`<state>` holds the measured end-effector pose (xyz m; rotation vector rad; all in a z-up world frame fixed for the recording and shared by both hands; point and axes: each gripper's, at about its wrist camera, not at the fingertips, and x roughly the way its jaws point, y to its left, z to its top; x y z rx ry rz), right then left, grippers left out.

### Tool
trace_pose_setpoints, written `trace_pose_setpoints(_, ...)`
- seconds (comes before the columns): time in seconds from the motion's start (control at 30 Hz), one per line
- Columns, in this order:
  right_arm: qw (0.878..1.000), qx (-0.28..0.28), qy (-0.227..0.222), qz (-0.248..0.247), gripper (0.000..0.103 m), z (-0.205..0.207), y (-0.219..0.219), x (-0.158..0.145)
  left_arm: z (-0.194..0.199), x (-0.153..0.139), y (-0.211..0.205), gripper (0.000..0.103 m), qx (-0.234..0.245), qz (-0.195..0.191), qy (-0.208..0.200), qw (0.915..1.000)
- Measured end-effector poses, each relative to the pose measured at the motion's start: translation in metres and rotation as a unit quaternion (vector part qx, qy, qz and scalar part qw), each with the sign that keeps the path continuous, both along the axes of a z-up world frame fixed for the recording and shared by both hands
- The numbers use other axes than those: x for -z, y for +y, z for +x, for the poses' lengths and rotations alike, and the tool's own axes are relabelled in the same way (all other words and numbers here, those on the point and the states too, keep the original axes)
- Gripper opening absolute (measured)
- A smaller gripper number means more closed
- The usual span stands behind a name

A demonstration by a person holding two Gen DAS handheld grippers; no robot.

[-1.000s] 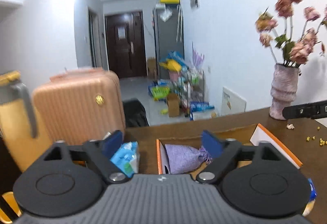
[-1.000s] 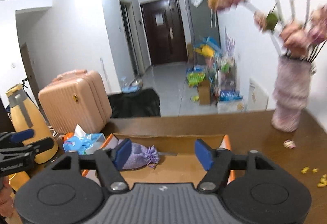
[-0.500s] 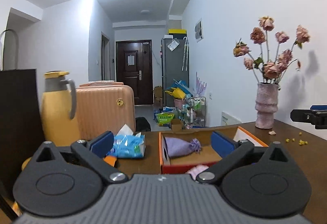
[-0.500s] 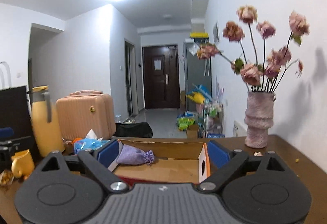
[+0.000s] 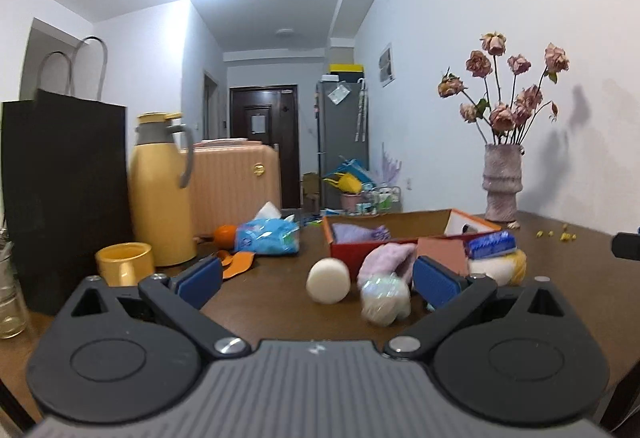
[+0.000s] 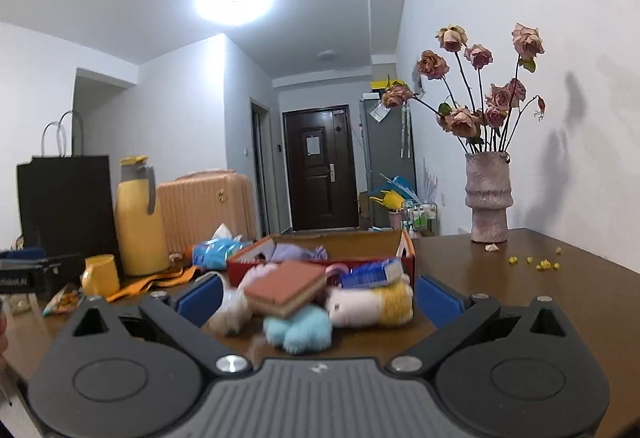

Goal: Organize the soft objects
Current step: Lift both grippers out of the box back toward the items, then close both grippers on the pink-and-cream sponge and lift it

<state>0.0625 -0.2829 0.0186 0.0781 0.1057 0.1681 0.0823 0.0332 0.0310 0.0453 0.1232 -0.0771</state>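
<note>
A red cardboard box point(image 5: 360, 252) point(image 6: 320, 264) stands on the brown table with a lilac pouch point(image 5: 356, 232) point(image 6: 298, 252) inside. In front of it lie soft things: a cream round sponge point(image 5: 328, 280), a pink mitt point(image 5: 386, 260), a wrapped puff point(image 5: 384, 300), a brown sponge pad point(image 6: 286, 286), a light blue plush point(image 6: 298, 332), a white and yellow plush point(image 6: 372, 304) and a blue pack point(image 6: 370, 272). My left gripper point(image 5: 318, 280) is open and empty, just short of the cream sponge. My right gripper point(image 6: 318, 296) is open and empty, its jaws either side of the pile.
On the left stand a black paper bag point(image 5: 64, 190), a yellow thermos point(image 5: 160, 190), a yellow cup point(image 5: 124, 264) and a blue tissue pack point(image 5: 268, 236). A vase of dried roses point(image 6: 488, 196) stands at the back right. Yellow crumbs point(image 6: 536, 262) lie near it.
Both grippers have pulled back and dropped low from above the box. The pile of soft things in front of the box has come into view. Both stay open.
</note>
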Motion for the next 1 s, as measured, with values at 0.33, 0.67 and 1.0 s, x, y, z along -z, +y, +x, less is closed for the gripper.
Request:
trace_pose_setpoints(0.33,1.0,0.009,0.002,-0.029,0.103,-0.032,0.016,0.011,-0.034,0.002,0.002,0.103,0.01,-0.003,-0.007,0.9999)
trace_pose_setpoints(0.67,0.999,0.014,0.025,-0.025,0.103,-0.005,0.011,0.014,-0.001,0.015,-0.012,0.103,0.021,-0.013,0.042,0.9988)
trace_pose_setpoints(1.0,0.998,-0.006,0.058,-0.029,0.097,0.074,0.003,0.011,0.084,0.021,-0.056,0.103,0.029,-0.053,0.114,0.9916)
